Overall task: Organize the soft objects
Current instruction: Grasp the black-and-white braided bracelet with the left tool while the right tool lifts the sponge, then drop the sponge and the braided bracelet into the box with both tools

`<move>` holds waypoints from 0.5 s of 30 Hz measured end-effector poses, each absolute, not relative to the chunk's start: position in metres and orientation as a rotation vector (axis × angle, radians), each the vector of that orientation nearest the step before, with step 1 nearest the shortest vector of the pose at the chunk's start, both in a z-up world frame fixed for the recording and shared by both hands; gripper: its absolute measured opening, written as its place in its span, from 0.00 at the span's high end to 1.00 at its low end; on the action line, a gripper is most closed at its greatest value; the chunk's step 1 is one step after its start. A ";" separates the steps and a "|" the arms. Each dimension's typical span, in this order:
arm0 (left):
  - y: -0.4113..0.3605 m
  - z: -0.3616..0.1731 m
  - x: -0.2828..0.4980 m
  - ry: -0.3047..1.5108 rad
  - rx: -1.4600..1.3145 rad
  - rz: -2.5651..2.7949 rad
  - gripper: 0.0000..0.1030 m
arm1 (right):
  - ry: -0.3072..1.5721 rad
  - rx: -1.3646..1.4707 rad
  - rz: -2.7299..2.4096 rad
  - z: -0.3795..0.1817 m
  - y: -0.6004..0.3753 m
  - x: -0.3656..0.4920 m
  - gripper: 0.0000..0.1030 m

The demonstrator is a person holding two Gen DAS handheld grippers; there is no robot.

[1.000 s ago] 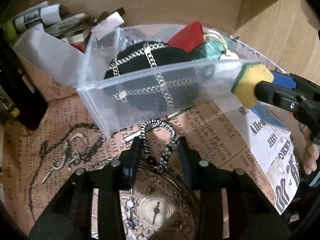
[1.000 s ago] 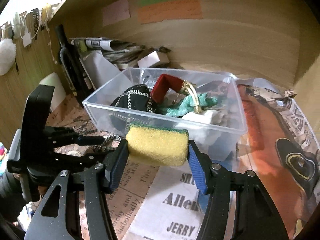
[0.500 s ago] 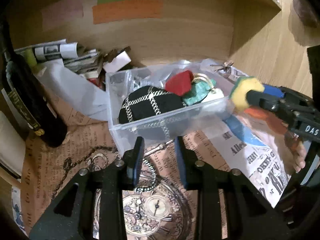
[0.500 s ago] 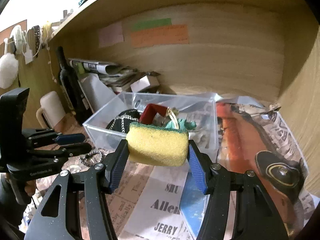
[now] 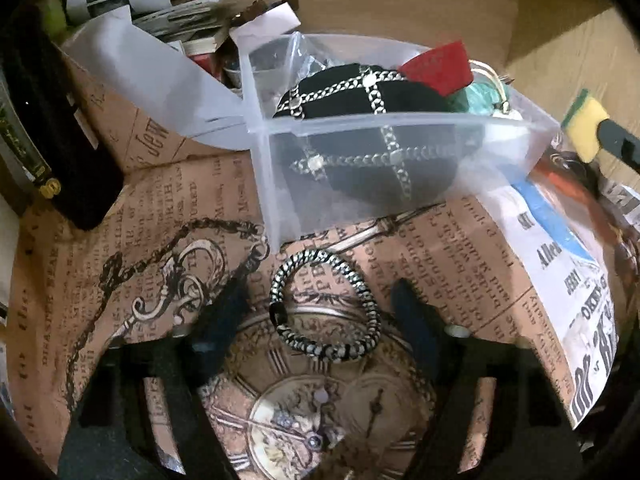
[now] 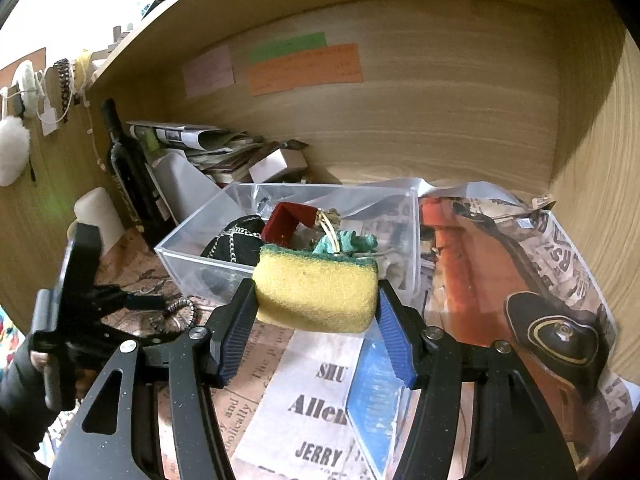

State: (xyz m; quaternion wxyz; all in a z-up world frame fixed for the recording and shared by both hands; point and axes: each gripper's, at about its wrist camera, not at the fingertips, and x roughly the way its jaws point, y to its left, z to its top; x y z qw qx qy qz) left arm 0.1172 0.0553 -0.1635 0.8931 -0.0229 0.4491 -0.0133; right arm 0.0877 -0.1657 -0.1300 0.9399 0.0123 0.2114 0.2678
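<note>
My right gripper (image 6: 316, 304) is shut on a yellow sponge with a green scouring side (image 6: 316, 294), held in the air just short of the clear plastic bin (image 6: 192, 266). The sponge also shows in the left wrist view (image 5: 585, 128). The bin (image 5: 360, 148) holds a black pouch with silver chains (image 5: 360, 92), a red piece (image 5: 440, 66) and a teal item (image 5: 480, 96). My left gripper (image 5: 320, 300) is open and low over a black-and-white braided hair tie (image 5: 326, 304), which lies flat on the printed paper between the fingers.
A dark wine bottle (image 6: 128, 168) stands left of the bin. A stack of rolled papers and small boxes (image 6: 208, 148) fills the back left corner. Wooden walls close the back and right. Printed newspaper sheets (image 6: 320, 412) cover the shelf floor.
My left gripper has dropped back down and opened wide around the hair tie. My right gripper has kept the sponge, with the bin staying just ahead of it.
</note>
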 end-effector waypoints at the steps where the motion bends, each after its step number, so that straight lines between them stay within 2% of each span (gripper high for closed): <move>1: 0.055 -0.163 0.116 0.928 -0.045 -0.036 0.57 | 0.432 0.026 0.545 -0.130 -0.166 0.088 0.45; 4: 0.053 -0.162 0.112 0.919 -0.033 -0.049 0.71 | 0.432 0.027 0.542 -0.129 -0.168 0.090 0.45; 5: 0.052 -0.161 0.109 0.917 -0.036 -0.056 0.72 | 0.429 0.028 0.541 -0.129 -0.169 0.091 0.45; 15: 0.032 -0.107 0.078 0.769 -0.026 -0.081 0.73 | 0.406 0.029 0.520 -0.122 -0.171 0.096 0.45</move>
